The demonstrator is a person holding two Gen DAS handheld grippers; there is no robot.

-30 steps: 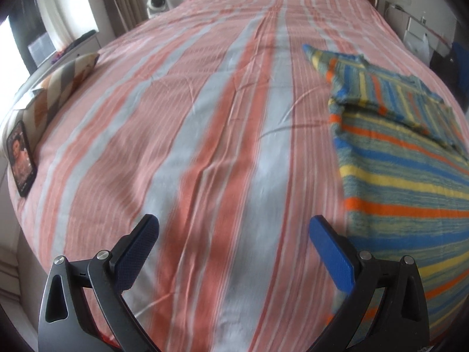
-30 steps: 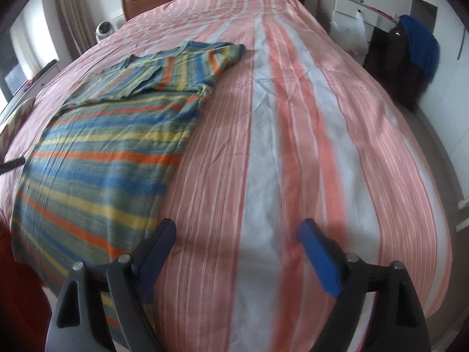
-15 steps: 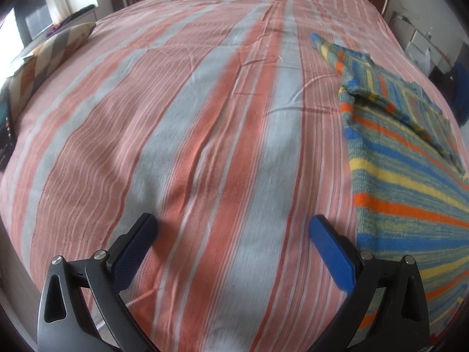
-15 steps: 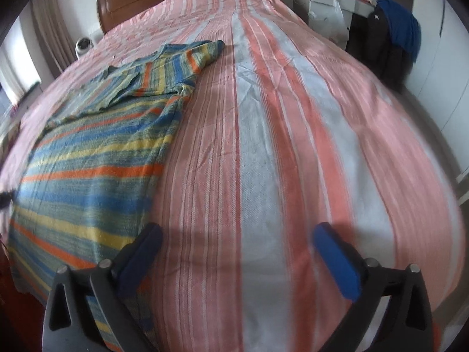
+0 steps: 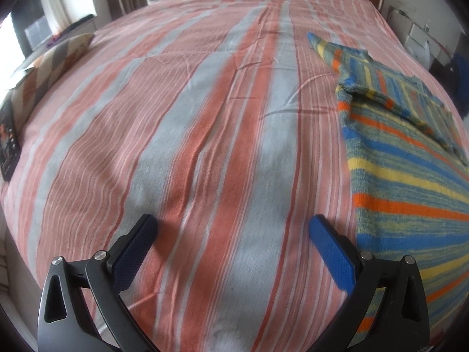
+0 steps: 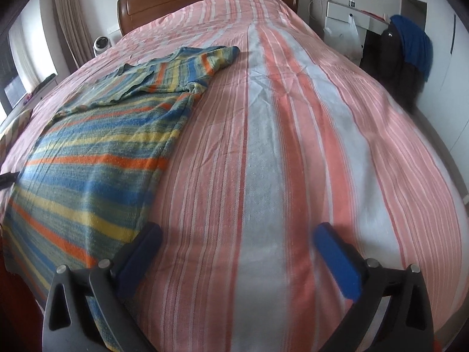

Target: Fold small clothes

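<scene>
- striped pink-and-grey bedspread (image 6: 293, 152) covering the bed
- wooden headboard (image 6: 205, 3)
- small white camera (image 6: 102, 44) beside it
- blue cloth (image 6: 416, 44) draped over something dark
- phone (image 5: 8, 140) at the bed's edge

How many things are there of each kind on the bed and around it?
Striped shirt: 1
Bed: 1
Pillow: 1
Phone: 1
Small fan: 1
Grippers, left and right: 2
Total: 7
</scene>
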